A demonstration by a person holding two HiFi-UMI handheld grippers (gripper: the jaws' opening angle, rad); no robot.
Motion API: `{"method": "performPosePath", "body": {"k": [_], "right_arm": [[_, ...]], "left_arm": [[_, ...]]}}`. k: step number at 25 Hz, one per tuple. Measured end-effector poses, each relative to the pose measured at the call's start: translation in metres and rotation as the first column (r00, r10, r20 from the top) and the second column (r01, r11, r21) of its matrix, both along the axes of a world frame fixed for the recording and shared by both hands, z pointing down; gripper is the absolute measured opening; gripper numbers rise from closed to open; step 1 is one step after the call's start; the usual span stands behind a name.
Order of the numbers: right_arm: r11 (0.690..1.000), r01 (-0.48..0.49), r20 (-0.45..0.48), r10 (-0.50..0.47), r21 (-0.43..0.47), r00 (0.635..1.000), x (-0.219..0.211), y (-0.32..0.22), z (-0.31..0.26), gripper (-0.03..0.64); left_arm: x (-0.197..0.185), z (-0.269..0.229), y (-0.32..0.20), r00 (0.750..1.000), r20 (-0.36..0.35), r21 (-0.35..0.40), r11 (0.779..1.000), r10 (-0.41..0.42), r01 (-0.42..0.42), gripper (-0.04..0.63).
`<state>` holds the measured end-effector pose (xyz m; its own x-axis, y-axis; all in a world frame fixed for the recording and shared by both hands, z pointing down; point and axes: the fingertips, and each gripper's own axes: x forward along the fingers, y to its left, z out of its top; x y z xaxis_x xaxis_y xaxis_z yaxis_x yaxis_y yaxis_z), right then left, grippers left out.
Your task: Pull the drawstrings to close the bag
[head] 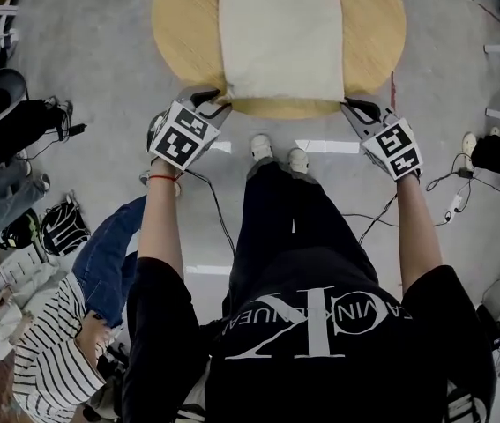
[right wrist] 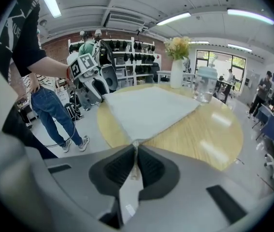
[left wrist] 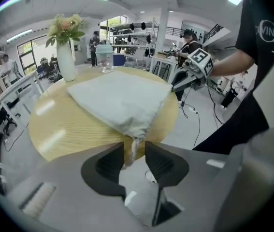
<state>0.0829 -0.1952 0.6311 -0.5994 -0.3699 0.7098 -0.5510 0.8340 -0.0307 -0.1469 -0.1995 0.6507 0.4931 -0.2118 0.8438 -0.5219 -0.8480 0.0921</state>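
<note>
A flat off-white drawstring bag lies on the round wooden table, its mouth edge toward me. My left gripper is at the bag's near left corner. In the left gripper view its jaws stand apart, and the left drawstring hangs loose in the gap. My right gripper is at the near right corner. In the right gripper view the right gripper is shut on the right drawstring, just off the bag's corner.
A white vase with flowers and a clear jar stand on the table's far side. A person in a striped shirt and jeans sits at the lower left. Cables run over the floor by my feet.
</note>
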Motion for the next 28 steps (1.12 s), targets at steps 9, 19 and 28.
{"method": "performPosePath", "body": {"k": [9,19,28], "right_arm": [[0.988,-0.125,0.0,0.125,0.093,0.992,0.013,-0.008,-0.021,0.028],[0.939,0.064,-0.221,0.013,0.337,0.975,0.0,-0.027,-0.069,0.026],[0.894,0.027,-0.229,0.085,0.448,0.97,-0.002,-0.057,-0.129,0.025]], "left_arm": [[0.003,-0.003,0.009,0.994,0.097,0.091,0.995,-0.049,0.04,0.021],[-0.022,-0.075,-0.035,0.96,0.083,0.404,0.889,-0.268,0.214,0.02],[-0.031,-0.136,-0.056,0.935,0.097,0.551,0.8,-0.342,0.236,0.018]]}}
